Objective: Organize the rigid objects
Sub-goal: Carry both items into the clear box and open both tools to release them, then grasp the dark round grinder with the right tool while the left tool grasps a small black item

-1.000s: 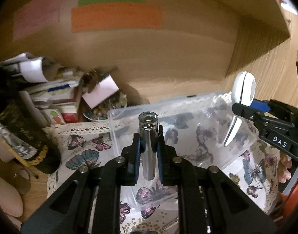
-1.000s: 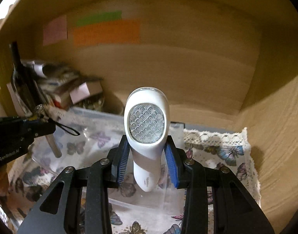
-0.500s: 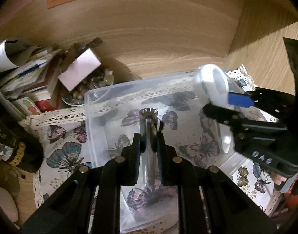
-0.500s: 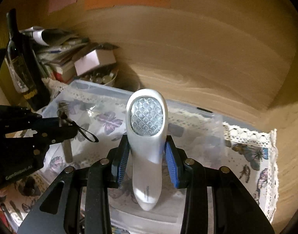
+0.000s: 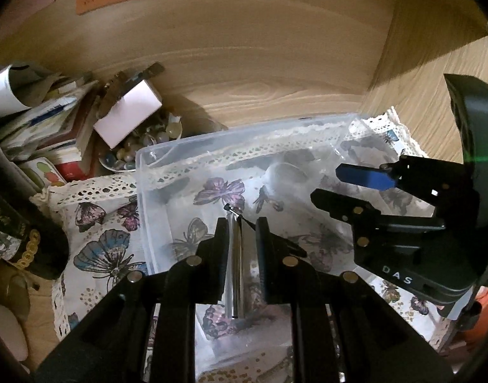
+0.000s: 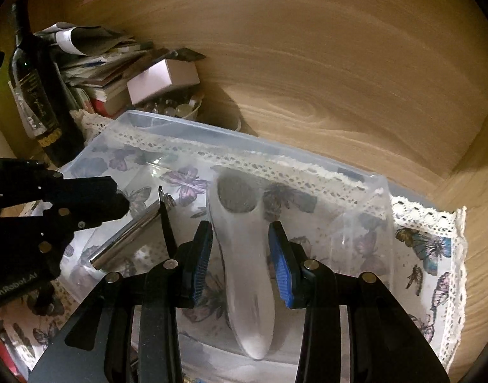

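A clear plastic bin [image 5: 148, 198] [image 6: 381, 223] stands on a butterfly cloth. My left gripper [image 5: 240, 233] is open inside the bin; a silver metal tube with a black cord [image 5: 234, 271] [image 6: 129, 233] lies on the bin floor between its fingers, apart from both. My right gripper [image 6: 240, 233] [image 5: 336, 182] is open; a white handheld device [image 6: 244, 271] [image 5: 282, 175] lies on the bin floor between its blue pads [image 6: 284, 274], with gaps on both sides.
A dark wine bottle [image 6: 33, 89] stands left of the bin. A pile of books and papers [image 5: 46, 127], a pink box [image 5: 129, 115] and a bowl of small stones [image 5: 145, 150] crowd the back left. Wooden walls [image 5: 244, 63] close the back and right.
Both grippers lowered into the bin and opened. The metal tube and the white device, held before, now lie on the bin floor.
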### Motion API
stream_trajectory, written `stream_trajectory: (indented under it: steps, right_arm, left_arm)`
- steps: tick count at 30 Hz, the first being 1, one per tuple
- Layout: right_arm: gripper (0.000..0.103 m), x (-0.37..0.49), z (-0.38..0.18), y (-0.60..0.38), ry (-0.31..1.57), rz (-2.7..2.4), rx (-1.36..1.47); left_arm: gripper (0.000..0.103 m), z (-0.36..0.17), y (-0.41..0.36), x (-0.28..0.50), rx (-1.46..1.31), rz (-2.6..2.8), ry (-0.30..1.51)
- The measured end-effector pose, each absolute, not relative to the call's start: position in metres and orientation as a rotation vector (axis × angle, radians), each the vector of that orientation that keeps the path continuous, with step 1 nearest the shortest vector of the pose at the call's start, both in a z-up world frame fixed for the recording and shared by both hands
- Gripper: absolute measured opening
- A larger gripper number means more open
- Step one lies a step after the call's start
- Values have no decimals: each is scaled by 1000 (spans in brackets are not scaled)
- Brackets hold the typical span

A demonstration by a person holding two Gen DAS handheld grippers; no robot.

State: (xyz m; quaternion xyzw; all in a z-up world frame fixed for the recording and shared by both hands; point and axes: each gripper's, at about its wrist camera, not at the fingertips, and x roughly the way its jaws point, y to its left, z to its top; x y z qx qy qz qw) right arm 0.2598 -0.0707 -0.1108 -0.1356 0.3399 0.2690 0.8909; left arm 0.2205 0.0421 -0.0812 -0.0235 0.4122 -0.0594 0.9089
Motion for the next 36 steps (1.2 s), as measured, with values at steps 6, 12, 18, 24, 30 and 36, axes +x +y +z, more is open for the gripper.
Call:
stream_trajectory:
  steps: [6,12,18,24,30,36]
  right_arm:
    - [45,244,-91,-83,642,556,-248]
    - [56,221,-70,-97,566,551,-207]
    - [72,197,-53,-111,498,552,-173]
    - [82,174,-51,-118,474,560,-145]
    - [83,150,-61,-116,472,583,-158]
    - [84,142,-79,-114,512,602,-154]
  left_arm:
    - [34,-62,45,204,-45,-110,790]
    - [55,-39,44,181,-31,-90,703]
    - [76,-19,48,151,-40,-68,625]
    - [93,-12,54,121,-47,-27,587]
    - [95,-28,65,102,-33,22,626]
    - [95,-56,78,94,-55,51,713]
